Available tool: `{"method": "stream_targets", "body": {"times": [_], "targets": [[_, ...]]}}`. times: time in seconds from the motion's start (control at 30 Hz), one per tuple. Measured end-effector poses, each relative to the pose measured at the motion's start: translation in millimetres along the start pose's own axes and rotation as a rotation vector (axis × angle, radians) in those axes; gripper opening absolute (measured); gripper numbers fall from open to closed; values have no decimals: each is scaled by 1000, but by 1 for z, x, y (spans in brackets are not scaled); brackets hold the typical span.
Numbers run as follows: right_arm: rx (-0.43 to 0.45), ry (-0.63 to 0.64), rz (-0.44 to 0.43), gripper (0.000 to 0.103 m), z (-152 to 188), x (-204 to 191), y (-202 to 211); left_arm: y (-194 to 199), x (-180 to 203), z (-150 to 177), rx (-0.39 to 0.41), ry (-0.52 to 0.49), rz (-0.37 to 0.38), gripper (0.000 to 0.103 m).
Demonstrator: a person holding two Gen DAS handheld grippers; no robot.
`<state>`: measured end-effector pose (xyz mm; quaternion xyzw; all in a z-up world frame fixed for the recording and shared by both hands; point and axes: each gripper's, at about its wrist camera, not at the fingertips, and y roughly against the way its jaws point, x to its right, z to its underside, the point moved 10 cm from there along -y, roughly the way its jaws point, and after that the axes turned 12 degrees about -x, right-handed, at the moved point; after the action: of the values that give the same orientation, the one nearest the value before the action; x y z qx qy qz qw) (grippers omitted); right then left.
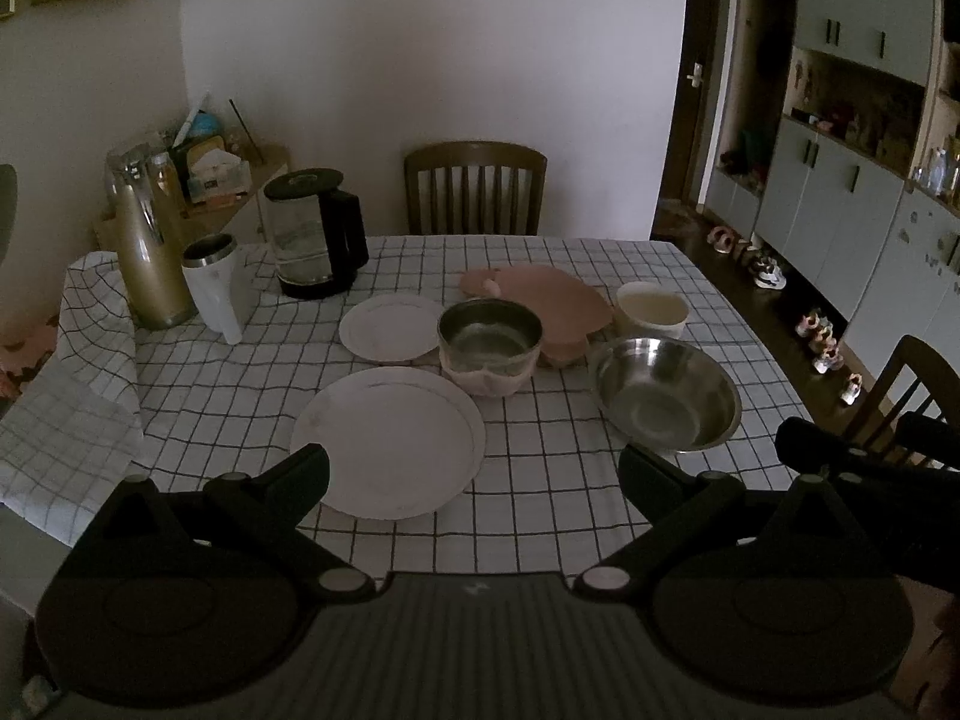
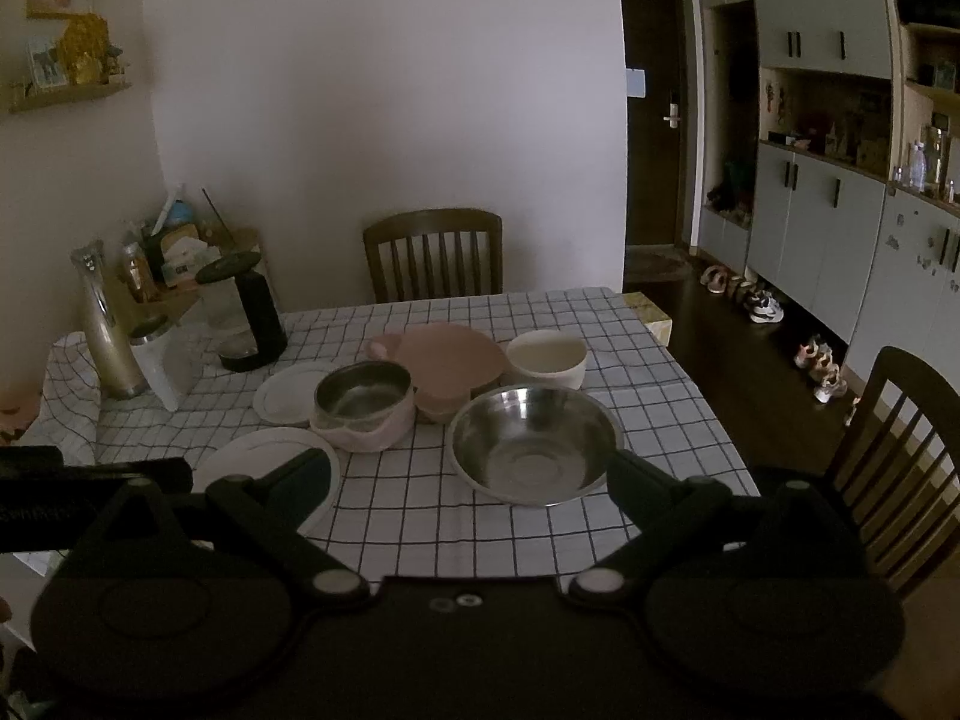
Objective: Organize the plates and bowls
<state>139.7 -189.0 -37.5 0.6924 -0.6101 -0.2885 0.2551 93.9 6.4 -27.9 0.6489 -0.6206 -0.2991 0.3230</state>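
Observation:
On the checked tablecloth lie a large white plate (image 1: 389,441) (image 2: 252,450), a small white plate (image 1: 390,327) (image 2: 288,393), a pink bowl with a steel liner (image 1: 489,348) (image 2: 363,405), a wide steel bowl (image 1: 663,393) (image 2: 533,444), a cream bowl (image 1: 651,309) (image 2: 546,359) and a pink plate resting on a pink bowl (image 1: 555,300) (image 2: 450,360). My left gripper (image 1: 474,471) is open and empty above the near table edge, by the large plate. My right gripper (image 2: 471,474) is open and empty, just before the steel bowl.
A glass kettle (image 1: 312,237) (image 2: 243,315), a white tumbler (image 1: 216,285) and a gold thermos (image 1: 147,240) (image 2: 108,336) stand at the table's back left. Wooden chairs stand behind the table (image 1: 474,186) and at the right (image 2: 900,456). Cabinets and shoes (image 2: 825,366) line the right wall.

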Motion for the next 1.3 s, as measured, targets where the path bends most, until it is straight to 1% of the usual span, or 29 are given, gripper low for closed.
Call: {"method": "stream_targets", "body": {"times": [0.47, 0.93, 1.1, 1.3], "targets": [[-14, -16, -22, 99, 9, 11, 3, 5, 9, 12, -12, 11, -14, 103], [-6, 13, -57, 99, 11, 10, 6, 8, 12, 18, -7, 28, -26, 103], [1, 12, -56, 99, 5, 7, 1, 0, 7, 6, -4, 16, -10, 103], [-3, 1, -45, 99, -6, -3, -14, -20, -9, -13, -10, 13, 13, 103]]}}
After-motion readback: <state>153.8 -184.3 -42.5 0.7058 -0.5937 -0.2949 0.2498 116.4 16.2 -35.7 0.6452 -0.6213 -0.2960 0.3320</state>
